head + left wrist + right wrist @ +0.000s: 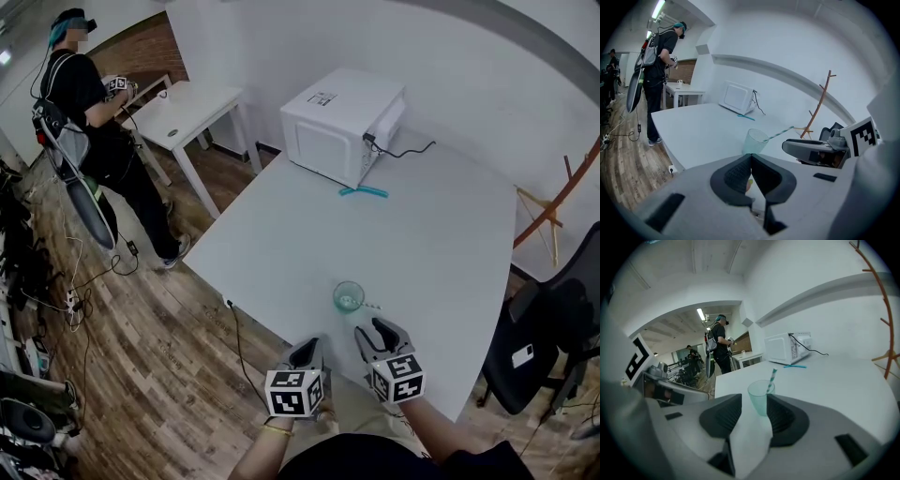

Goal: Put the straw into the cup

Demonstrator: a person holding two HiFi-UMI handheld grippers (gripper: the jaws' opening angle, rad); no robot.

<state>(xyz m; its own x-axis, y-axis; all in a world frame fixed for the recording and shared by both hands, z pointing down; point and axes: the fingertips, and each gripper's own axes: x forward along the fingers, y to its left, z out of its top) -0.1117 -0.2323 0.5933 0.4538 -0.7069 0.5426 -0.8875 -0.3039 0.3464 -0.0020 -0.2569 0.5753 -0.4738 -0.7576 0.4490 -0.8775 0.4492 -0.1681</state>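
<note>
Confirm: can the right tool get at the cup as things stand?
Probably yes. The right tool is open and empty, and the cup stands just ahead of it on the table with nothing between. Only the straw leaning out of the cup could get knocked.

In the head view the straw (369,306) is barely discernible. The teal thing (364,191) beside the microwave (342,122), near the bench's (422,244) far edge, is too small to name. In the left gripper view the left tongs (751,158) hide the cup's (754,140) base.
</note>
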